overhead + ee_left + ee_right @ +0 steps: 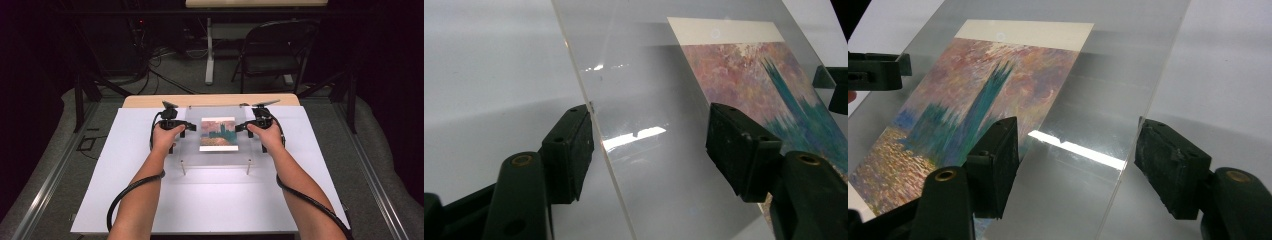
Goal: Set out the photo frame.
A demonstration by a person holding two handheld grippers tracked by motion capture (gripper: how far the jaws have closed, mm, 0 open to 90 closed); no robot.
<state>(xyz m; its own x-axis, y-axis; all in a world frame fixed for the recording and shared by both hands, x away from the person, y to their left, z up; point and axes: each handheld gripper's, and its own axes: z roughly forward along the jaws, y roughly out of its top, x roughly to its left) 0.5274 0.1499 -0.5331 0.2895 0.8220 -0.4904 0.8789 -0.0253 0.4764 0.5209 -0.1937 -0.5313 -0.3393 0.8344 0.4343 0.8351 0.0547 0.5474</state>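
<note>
You have both grippers at the clear acrylic sheet [216,135], one on each side edge. The sheet stands a little above the white table board [150,200] on short metal posts [183,167], and under it lies a printed picture [218,134] of a blue-green tower against a pink and orange sky.

Your left gripper [651,145] straddles the sheet's left edge with its jaws apart: one black pad [569,150] sits outside the edge and looks to be just brushing it, the other [741,150] hovers over the sheet's face, with a clear gap between. Your right gripper [1078,160] mirrors this on the right edge, jaws parted, the edge running between them and neither pad pressing on it.

So the approach looks done and the grasp not yet made. The sheet rests flat on its posts and the picture lies square beneath it. What is left, as I judge it, is to close both pairs of jaws on the edges evenly and then lift the sheet level. How close the pads stand to the acrylic's thickness is hard to read through the reflections.
</note>
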